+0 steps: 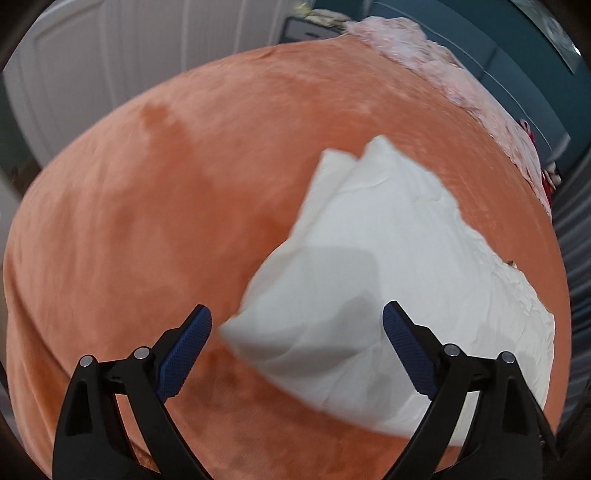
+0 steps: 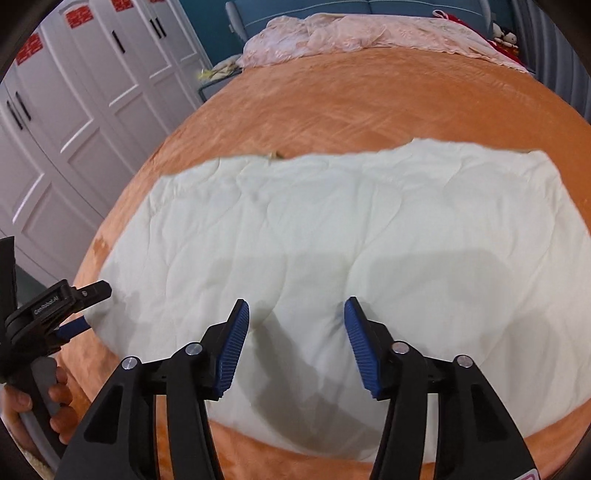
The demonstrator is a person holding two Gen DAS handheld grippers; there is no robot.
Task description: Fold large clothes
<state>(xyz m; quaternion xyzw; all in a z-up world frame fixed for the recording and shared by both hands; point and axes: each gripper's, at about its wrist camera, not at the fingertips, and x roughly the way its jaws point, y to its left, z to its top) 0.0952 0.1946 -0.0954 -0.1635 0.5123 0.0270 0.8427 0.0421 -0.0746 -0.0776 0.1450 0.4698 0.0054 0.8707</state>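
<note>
Both claws gape empty: left claw [image 1: 297, 332] hovers at the garment's [image 2: 332, 240] corner, right claw [image 2: 296, 325] above its near edge, likely poised to pinch for folding across the bed [image 2: 369, 110].

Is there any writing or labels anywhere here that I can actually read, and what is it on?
"GenRobot.AI": on the black body of the left gripper, in the right wrist view.
Red stickers on the white wardrobe doors: markings too blurred to read.
Nothing else readable in either view.
</note>
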